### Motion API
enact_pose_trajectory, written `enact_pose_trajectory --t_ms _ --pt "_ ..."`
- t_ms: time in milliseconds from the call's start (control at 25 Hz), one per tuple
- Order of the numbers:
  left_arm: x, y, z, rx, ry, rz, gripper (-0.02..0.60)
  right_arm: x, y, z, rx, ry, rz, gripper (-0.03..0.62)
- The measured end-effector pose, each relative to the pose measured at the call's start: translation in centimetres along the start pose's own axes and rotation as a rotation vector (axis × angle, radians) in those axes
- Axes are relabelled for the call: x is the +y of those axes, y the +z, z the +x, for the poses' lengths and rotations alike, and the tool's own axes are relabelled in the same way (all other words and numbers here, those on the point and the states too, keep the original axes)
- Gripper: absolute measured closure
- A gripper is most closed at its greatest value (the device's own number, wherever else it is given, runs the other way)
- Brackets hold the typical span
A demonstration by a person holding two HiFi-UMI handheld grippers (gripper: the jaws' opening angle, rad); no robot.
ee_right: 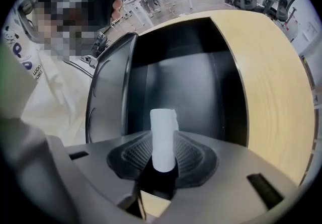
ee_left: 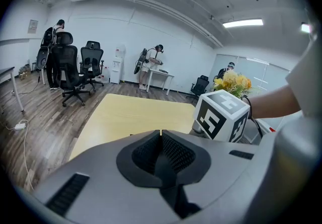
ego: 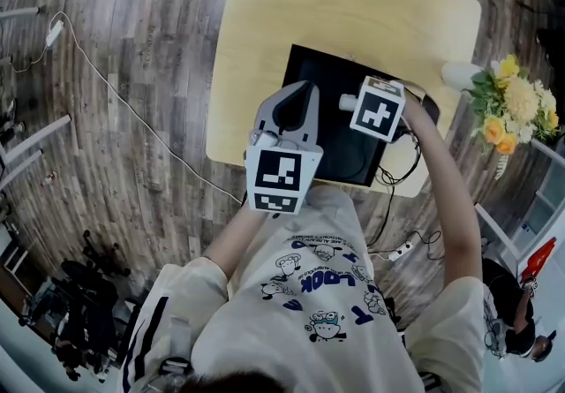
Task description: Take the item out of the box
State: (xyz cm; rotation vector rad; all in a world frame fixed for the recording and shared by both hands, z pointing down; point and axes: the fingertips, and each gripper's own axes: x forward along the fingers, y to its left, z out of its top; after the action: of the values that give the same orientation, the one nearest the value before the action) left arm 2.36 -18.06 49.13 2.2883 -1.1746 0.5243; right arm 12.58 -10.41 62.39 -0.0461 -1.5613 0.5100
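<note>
Smooth white cylinder [ee_right: 163, 127] pinched in right claw [ee_right: 163, 153], matte black box [ee_right: 191, 62], wood table [ee_right: 274, 87]

Person: cream short-sleeved T-shirt [ego: 309, 312], cartoon prints, blue lettering. Left gripper [ee_left: 160, 135] and right gripper [ee_right: 162, 147]: grey shells, black ribbed pads [ee_left: 177, 153], each with a white cube [ego: 282, 175] bearing black square markers.

The box [ego: 344, 153] sits at the near edge of the bench [ego: 291, 3], flowers [ego: 512, 109] to its right; the item [ee_right: 163, 122] stands between the jaws of my right gripper [ee_right: 163, 155], over the box
</note>
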Motion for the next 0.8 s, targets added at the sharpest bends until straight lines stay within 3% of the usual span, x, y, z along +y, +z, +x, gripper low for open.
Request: enact_pose_trajectory --t_ms 160,280,480,800 --pt "-0.1 -0.1 0.0 -0.001 -0.002 -0.001 0.558 0.2 -0.4 -0.1 -0.029 0.014 0.061 0.454" --pt "-0.2 0.0 -0.3 -0.002 -0.002 0.002 0.558 0.6 0.2 -0.7 -0.109 0.029 0.123 0.454" --pt "-0.4 0.9 -0.3 -0.023 0.0 0.005 0.558 -0.2 0.6 -2.6 -0.239 -0.067 0.201 0.454" --pt "-1.3 2.8 -1.0 -0.072 -0.004 0.027 0.558 -0.7 1.6 -6.9 -0.532 -0.185 0.411 0.454"
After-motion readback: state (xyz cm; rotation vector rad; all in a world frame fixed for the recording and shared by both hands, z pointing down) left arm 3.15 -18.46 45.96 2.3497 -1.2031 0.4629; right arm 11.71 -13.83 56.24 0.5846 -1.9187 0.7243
